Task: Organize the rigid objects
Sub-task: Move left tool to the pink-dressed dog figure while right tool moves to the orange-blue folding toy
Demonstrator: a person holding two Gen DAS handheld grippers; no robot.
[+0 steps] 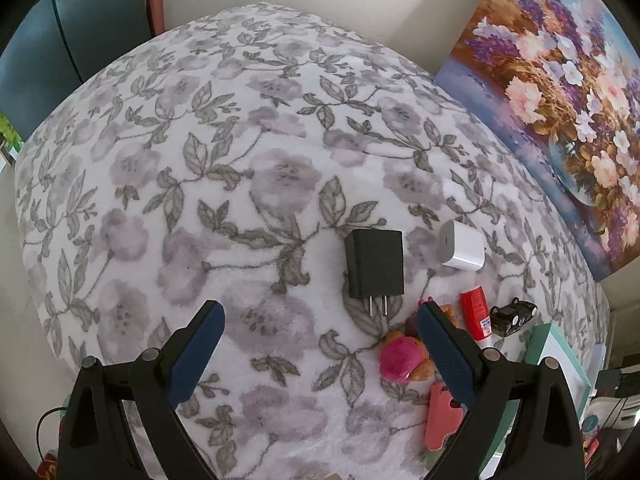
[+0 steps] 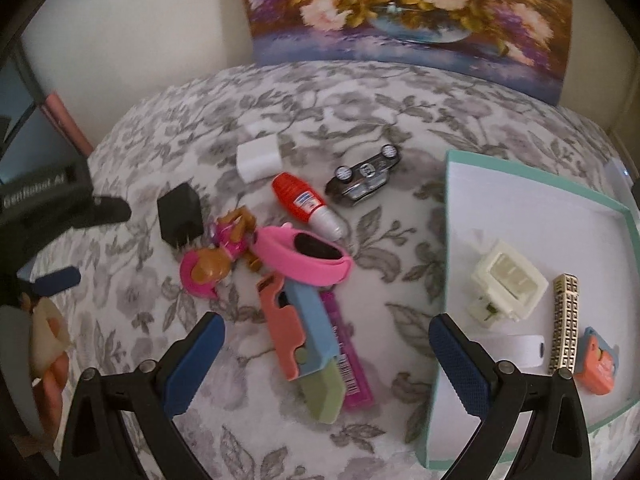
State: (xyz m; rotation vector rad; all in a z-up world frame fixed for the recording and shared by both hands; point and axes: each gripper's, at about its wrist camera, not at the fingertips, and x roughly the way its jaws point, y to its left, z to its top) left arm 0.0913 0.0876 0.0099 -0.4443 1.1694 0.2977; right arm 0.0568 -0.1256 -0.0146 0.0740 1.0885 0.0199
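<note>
left hand-held gripper (image 1: 320, 344) hovering spread wide, empty | black charger (image 1: 375, 264) lying flat on floral bed cover (image 1: 200, 200), just ahead, prongs facing gripper | likely light, stiff, smooth; pinching across its flat sides | right hand-held gripper (image 2: 326, 356) spread, empty

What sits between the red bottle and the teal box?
A black toy car lies between the red bottle and the teal box, seen best in the right wrist view.

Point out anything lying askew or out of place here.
The toy car lies upside down, wheels up, beside the red tube. Below them, the pink band, figurine and cutter sit in an overlapping heap.
</note>
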